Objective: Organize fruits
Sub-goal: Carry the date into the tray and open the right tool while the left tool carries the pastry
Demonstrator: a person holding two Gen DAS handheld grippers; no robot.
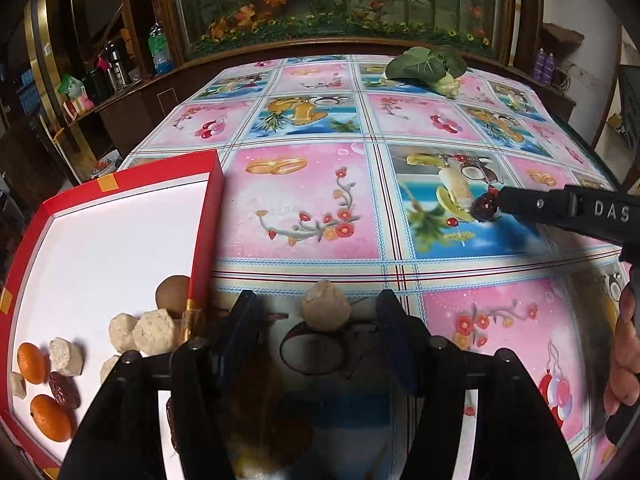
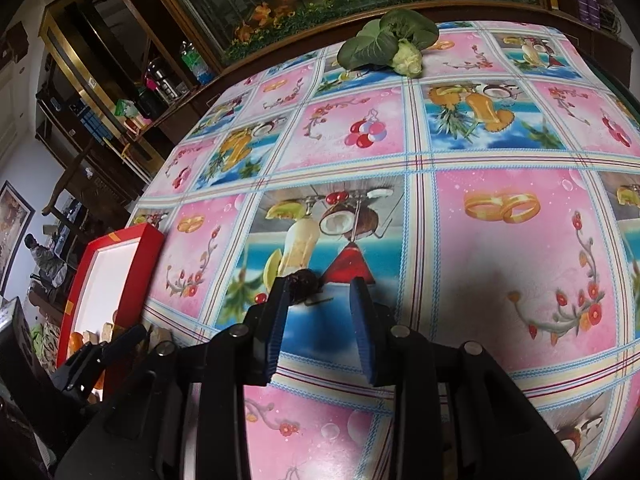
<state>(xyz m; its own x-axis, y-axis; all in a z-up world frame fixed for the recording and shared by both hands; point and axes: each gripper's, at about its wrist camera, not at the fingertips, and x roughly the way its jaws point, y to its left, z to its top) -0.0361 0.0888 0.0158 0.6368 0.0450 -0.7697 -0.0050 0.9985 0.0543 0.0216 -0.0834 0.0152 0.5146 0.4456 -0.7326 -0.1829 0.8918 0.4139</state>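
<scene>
Black jaws of the left gripper (image 1: 320,312) stand apart, pressing on nothing; a pale, rough lump (image 1: 326,306) sits loose between their tips on the tablecloth (image 1: 304,200). Just to its left lies a red tray (image 1: 206,216), holding more pale lumps (image 1: 154,332), a brown round fruit (image 1: 172,294), two oranges (image 1: 50,418) and dark red dates (image 1: 64,388). Farther right, the right gripper (image 2: 320,294) has a dark red fruit (image 2: 302,280) at its left finger; whether it grips it is unclear. Leafy greens (image 2: 386,42) lie at the far edge.
</scene>
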